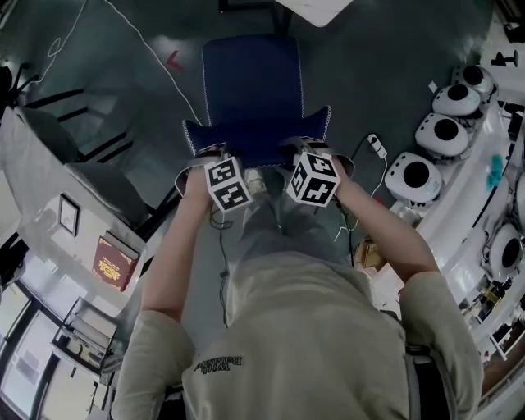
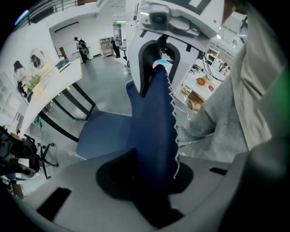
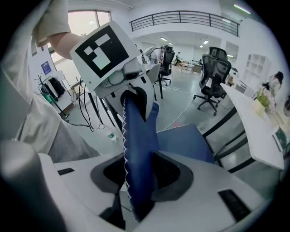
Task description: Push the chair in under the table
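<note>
A blue chair stands in front of me in the head view, its seat (image 1: 250, 74) pointing away and its backrest (image 1: 256, 135) nearest me. A white table's (image 1: 316, 8) corner shows just beyond the seat. My left gripper (image 1: 215, 156) sits on the left part of the backrest's top edge, my right gripper (image 1: 302, 150) on the right part. In the left gripper view the blue backrest (image 2: 154, 127) fills the space between the left gripper's (image 2: 152, 181) jaws. In the right gripper view the backrest (image 3: 138, 136) runs down between the right gripper's (image 3: 138, 181) jaws. Both are shut on it.
White round devices (image 1: 417, 176) line a bench at the right. A cable with a power strip (image 1: 376, 145) lies on the floor by the chair's right side. A white desk (image 1: 49, 164) stands at the left. Black office chairs (image 3: 213, 81) stand farther off.
</note>
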Action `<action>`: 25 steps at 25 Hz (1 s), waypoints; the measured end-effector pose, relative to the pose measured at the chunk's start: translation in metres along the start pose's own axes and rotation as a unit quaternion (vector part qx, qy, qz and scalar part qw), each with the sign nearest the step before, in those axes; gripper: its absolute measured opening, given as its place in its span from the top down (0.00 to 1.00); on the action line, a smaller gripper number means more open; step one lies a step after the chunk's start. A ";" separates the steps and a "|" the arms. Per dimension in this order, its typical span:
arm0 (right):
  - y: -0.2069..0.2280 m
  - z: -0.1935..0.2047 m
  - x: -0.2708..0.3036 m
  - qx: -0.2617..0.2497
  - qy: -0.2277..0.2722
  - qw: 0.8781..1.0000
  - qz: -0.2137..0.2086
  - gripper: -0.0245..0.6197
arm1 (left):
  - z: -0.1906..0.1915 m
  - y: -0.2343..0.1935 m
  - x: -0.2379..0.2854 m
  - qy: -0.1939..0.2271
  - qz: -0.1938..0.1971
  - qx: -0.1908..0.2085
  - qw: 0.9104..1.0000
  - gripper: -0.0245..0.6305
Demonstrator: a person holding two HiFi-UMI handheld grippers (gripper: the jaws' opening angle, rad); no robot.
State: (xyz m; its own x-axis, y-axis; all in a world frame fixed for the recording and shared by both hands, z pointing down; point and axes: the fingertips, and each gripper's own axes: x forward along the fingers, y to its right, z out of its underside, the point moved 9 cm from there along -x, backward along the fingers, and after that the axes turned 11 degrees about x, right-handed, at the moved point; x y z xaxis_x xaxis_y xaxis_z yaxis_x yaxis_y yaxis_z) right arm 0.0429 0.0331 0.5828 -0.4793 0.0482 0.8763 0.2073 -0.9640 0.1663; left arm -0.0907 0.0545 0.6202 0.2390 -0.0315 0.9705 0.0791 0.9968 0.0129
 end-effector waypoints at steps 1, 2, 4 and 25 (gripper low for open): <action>0.006 -0.004 0.000 -0.003 0.002 1.000 0.004 0.72 | 0.001 -0.008 0.000 -0.001 -0.001 -0.004 1.000 0.79; 0.013 -0.008 0.001 -0.005 0.003 1.000 0.007 0.73 | 0.003 -0.015 -0.001 -0.001 -0.001 -0.009 1.000 0.80; 0.023 -0.016 0.002 -0.008 0.006 1.000 0.011 0.73 | 0.006 -0.029 -0.002 -0.003 0.005 -0.014 1.000 0.80; 0.121 -0.079 0.015 -0.030 0.042 0.998 0.032 0.72 | 0.040 -0.144 -0.011 0.007 -0.008 -0.026 1.000 0.80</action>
State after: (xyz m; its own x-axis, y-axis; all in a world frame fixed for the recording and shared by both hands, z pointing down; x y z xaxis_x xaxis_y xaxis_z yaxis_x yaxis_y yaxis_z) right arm -0.0064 -0.1032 0.5804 -0.5375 -0.0343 0.8426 0.1900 -0.9784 0.0814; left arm -0.1429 -0.0856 0.6174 0.2516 -0.0491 0.9666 0.1334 0.9909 0.0156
